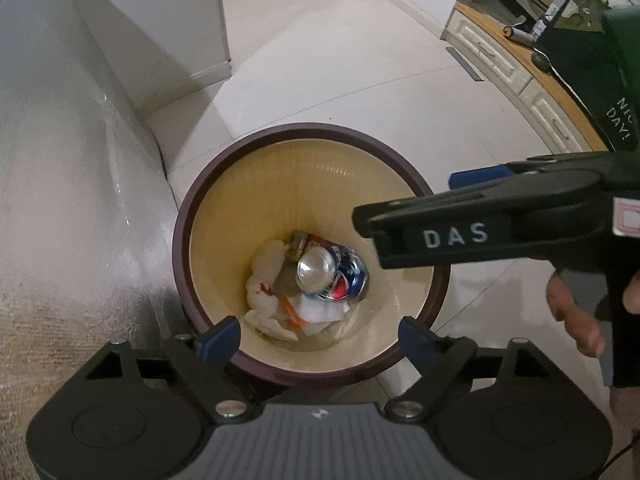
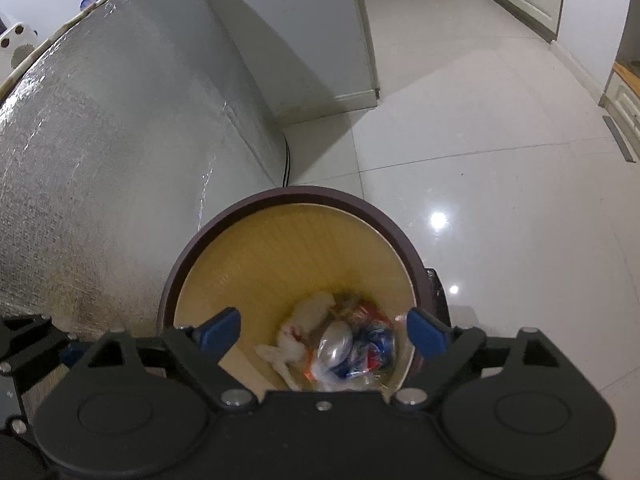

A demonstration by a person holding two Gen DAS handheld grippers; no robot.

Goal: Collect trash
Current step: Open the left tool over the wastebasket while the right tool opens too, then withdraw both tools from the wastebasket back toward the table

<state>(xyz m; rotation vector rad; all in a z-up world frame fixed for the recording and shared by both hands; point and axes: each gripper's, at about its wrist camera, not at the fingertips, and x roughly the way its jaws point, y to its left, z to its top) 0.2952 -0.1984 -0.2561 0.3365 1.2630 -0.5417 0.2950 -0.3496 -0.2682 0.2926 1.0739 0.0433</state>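
Note:
A round bin with a dark brown rim (image 1: 188, 216) and a yellow inside stands on the floor; it also shows in the right wrist view (image 2: 192, 248). At its bottom lie a crushed blue and red can (image 1: 332, 272), crumpled white tissue (image 1: 264, 268) and a wrapper; the can (image 2: 340, 344) and the tissue (image 2: 304, 316) show in the right wrist view too. My left gripper (image 1: 320, 338) is open and empty above the bin's near rim. My right gripper (image 2: 324, 332) is open and empty over the bin, and reaches in from the right in the left wrist view (image 1: 408, 216).
A silver foil-covered surface (image 2: 100, 152) rises just left of the bin. Glossy white floor tiles (image 2: 480, 120) spread beyond. A white wall corner (image 2: 356, 40) stands behind. A wooden counter with drawers and clutter (image 1: 520, 56) is at the far right.

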